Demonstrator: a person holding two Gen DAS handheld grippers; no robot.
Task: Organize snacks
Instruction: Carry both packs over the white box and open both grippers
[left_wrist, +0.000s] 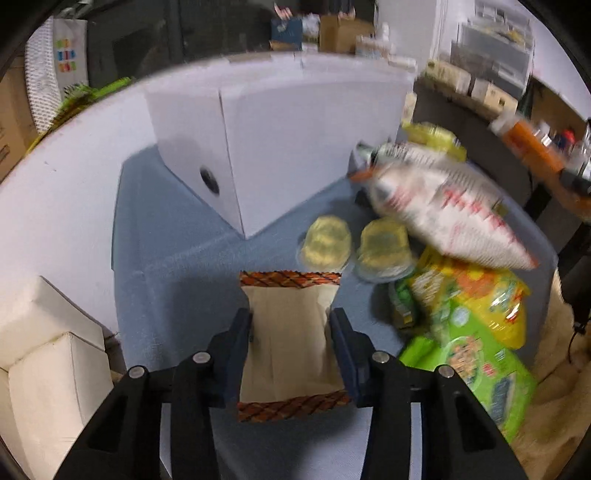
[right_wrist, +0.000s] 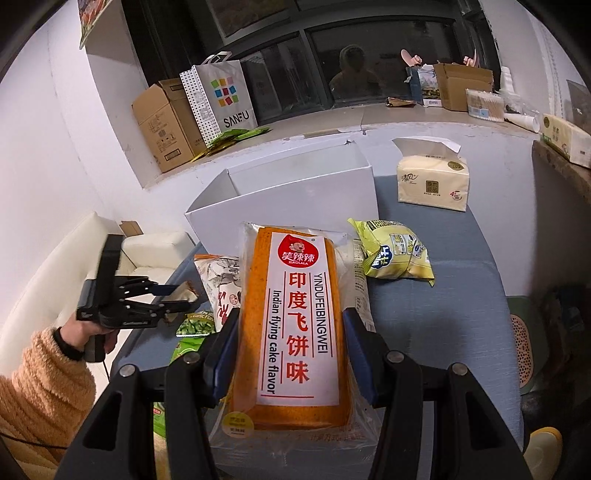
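Orange cake pack (right_wrist: 295, 332), beige packet (left_wrist: 291, 332), both gripped

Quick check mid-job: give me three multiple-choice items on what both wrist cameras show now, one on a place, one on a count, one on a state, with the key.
1. Where does the open white box stand?
A. On the blue table, behind the snacks
B. On the window ledge
C. On the floor

2. How many round yellow jelly cups lie near the white box in the left wrist view?
A. One
B. Two
C. Four

3. What is between the fingers of the right gripper?
A. Nothing
B. A tissue pack
C. An orange packet with a white label

Key: 1 A, the box sits on the blue table beyond the packets. 2 B, two cups lie side by side. 3 C, both fingers press the orange packet's sides.
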